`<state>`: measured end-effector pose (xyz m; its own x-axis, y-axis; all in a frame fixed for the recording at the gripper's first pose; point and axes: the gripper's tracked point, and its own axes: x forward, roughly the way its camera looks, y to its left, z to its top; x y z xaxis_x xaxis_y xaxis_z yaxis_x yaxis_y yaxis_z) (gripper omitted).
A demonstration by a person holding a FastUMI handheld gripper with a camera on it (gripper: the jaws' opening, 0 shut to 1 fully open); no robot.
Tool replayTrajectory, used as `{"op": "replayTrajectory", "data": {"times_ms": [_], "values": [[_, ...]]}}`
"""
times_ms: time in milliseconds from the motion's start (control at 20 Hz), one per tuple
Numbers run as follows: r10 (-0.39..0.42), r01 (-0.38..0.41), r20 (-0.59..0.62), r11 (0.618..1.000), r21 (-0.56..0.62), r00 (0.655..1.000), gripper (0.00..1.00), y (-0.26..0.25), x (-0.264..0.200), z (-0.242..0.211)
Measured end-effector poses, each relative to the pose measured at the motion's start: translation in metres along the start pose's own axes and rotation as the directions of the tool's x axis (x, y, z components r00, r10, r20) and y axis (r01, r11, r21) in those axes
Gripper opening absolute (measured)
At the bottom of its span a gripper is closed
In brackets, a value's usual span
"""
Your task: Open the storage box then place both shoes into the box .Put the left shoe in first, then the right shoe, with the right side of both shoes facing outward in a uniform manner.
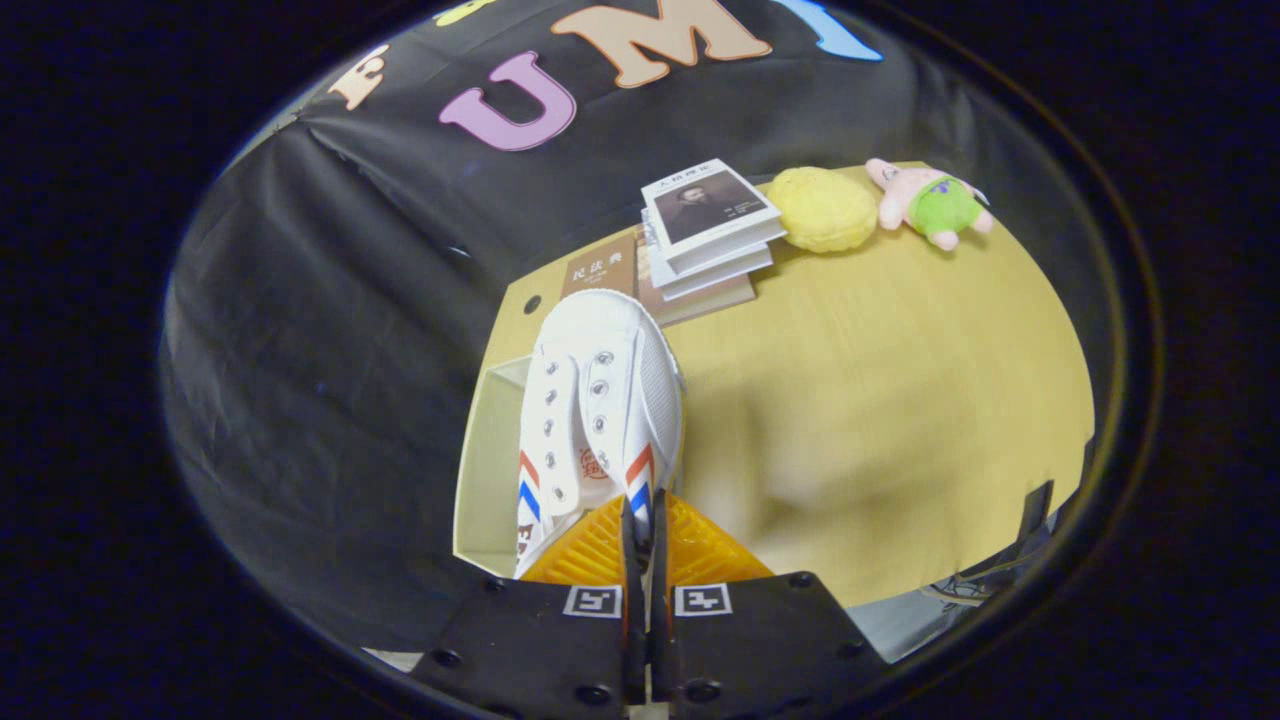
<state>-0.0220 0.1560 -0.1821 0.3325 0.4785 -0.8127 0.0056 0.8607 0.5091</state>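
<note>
Black cloth walled the booth behind a pale wooden surface [900, 400] as a white canvas shoe [600, 400], striped red and blue on its sides, hung from the claw [645, 520]. Both fingers stood nearly together, pinching what looked like the shoe's heel edge, so the shoe pointed toe-first away from the camera with its eyelets facing up. That heel grip appeared chosen to leave the toe free to lead into the storage box [490, 470], whose pale wall and open interior showed just left of and below the shoe, at the surface's near-left corner. Whether this was the left or right shoe could not be told.

The claw was held above the surface and tilted forward and down, with the shoe partly over the box's opening; judging by this, the box was already open and the shoe was being carried toward it rather than set down.

Farther off, a stack of books [700, 240] sat at the far edge beyond the toe, with a yellow round cushion [820, 208] to its right and a pink plush toy [930, 203] in green shorts at the far-right corner, all well clear of the box.
</note>
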Motion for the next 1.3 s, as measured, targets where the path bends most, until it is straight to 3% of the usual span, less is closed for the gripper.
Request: {"op": "replayTrajectory", "data": {"times_ms": [650, 750, 850, 1000, 1150, 1300], "values": [[0.004, -0.004, -0.063, 1.0, 0.005, 0.998, 0.05, 0.059, 0.064, -0.024], [0.007, -0.007, -0.069, 1.0, 0.008, 0.998, 0.24, 0.064, 0.071, -0.026], [0.067, -0.066, -0.012, 0.996, 0.061, 0.998, 0.42, 0.078, 0.07, -0.011], [0.008, -0.009, 0.054, 1.0, 0.027, 0.998, 0.69, 0.06, 0.064, 0.01], [0.026, -0.025, 0.084, 1.0, -0.017, 0.996, 0.97, 0.062, 0.058, 0.008], [0.039, -0.027, 0.14, 0.996, -0.085, 0.989, 1.0, 0.059, 0.041, 0.014]]}}
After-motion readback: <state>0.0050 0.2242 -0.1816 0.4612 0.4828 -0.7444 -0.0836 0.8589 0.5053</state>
